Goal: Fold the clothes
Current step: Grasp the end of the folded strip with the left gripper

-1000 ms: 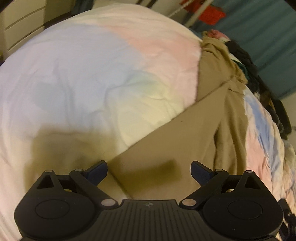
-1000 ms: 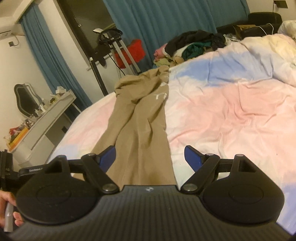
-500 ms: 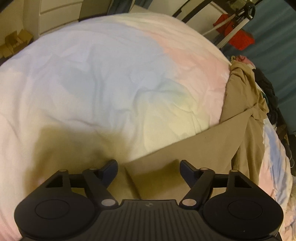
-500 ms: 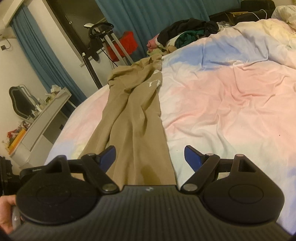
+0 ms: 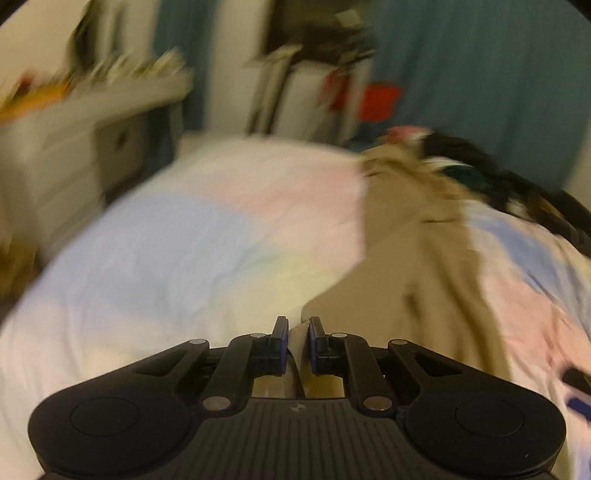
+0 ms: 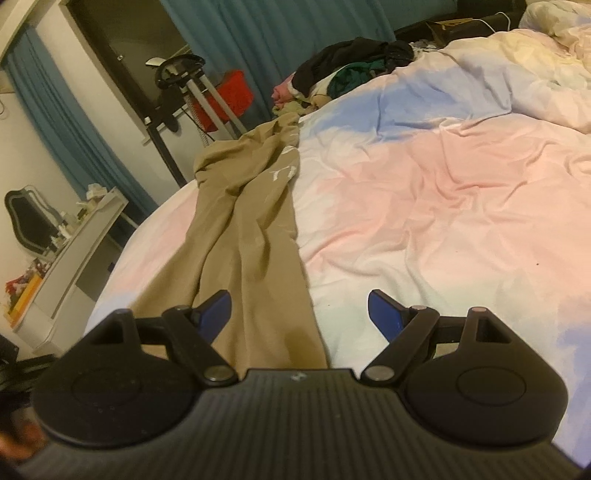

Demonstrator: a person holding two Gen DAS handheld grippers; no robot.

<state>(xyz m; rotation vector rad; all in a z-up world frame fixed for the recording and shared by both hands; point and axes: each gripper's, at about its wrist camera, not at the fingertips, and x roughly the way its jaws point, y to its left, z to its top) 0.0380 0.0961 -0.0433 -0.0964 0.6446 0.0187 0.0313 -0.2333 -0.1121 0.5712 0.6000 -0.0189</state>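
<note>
Tan trousers [image 6: 255, 236] lie stretched lengthways on a bed with a pastel pink, blue and yellow duvet [image 6: 424, 206]. In the blurred left wrist view the trousers [image 5: 402, 266] run away to the upper right. My left gripper [image 5: 295, 334] is shut on the near edge of the trousers, with tan cloth pinched between its blue pads. My right gripper [image 6: 299, 314] is open and empty, low over the near end of a trouser leg, whose right edge lies between its fingers.
A pile of dark, green and pink clothes [image 6: 343, 77] sits at the far end of the bed. A white dresser [image 6: 74, 258] stands at the left. A red object and a metal stand [image 6: 221, 99] are by the teal curtain [image 6: 277, 33].
My left gripper has shut on the trouser edge and its view has swung up, now blurred. My right gripper has stayed open and shifted slightly closer over the leg.
</note>
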